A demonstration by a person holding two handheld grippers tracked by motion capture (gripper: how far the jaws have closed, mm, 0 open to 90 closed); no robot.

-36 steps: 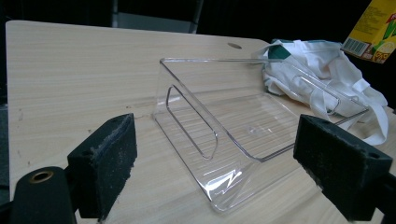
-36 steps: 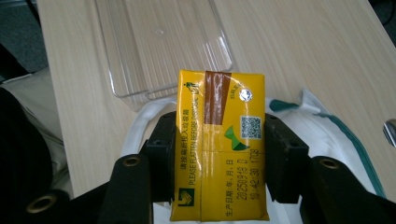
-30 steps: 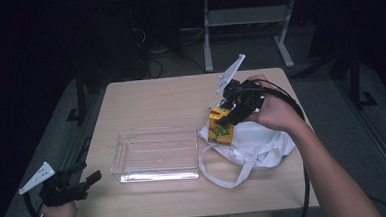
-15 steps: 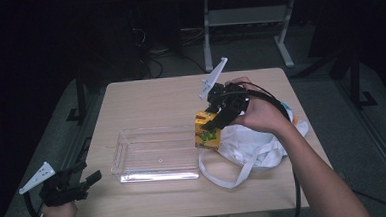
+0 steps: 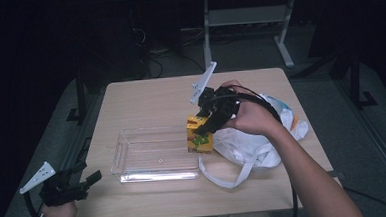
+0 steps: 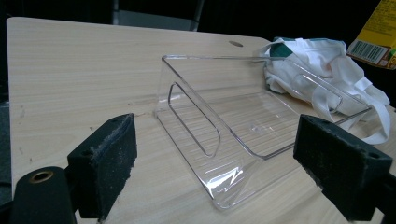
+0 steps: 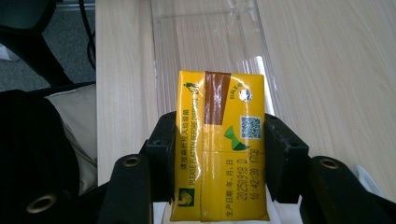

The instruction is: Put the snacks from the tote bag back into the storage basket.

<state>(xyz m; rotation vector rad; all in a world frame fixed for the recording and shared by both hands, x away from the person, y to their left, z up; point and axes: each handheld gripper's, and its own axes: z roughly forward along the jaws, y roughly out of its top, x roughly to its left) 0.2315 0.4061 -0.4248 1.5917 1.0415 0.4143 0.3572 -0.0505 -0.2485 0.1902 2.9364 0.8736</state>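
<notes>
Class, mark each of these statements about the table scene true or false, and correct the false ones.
1. The right hand-held gripper is shut on the yellow carton. True.
2. The clear tray already holds the carton. False: the tray is empty and the carton is held at its right end.
3. The left hand-held gripper grips the tray. False: its jaws stand open with nothing pressed between them, short of the tray.
4. A white bag lies on the table to the right of the tray. True.
5. The carton is blue. False: it is yellow with a brown stripe.
</notes>
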